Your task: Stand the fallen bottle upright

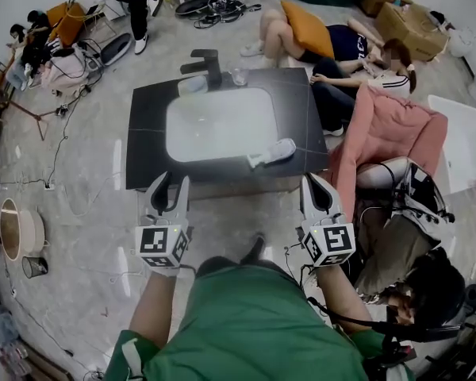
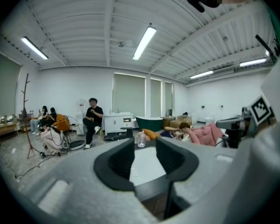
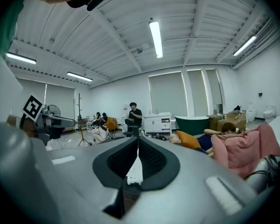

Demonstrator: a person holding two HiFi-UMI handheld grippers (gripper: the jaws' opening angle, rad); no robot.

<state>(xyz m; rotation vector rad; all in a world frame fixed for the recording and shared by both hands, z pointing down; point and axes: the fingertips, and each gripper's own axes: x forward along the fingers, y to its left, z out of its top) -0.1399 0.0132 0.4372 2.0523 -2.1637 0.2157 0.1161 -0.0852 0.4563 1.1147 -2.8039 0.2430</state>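
Observation:
The fallen bottle (image 1: 271, 152), pale and translucent, lies on its side on the dark counter (image 1: 147, 141) at the front right rim of the white basin (image 1: 218, 121). Both grippers hover in front of the counter's near edge, apart from the bottle. My left gripper (image 1: 172, 179) is open with nothing between its jaws; in the left gripper view (image 2: 144, 146) the basin (image 2: 147, 167) shows through the gap. My right gripper (image 1: 311, 179) is shut and empty, below and right of the bottle; its jaws meet at the tips (image 3: 138, 141).
A black faucet (image 1: 206, 62) and a clear glass (image 1: 238, 75) stand at the counter's back edge. A pink garment (image 1: 397, 133) drapes over something just right of the counter. People sit on the floor beyond (image 1: 341, 50). Cables trail at the left (image 1: 63, 133).

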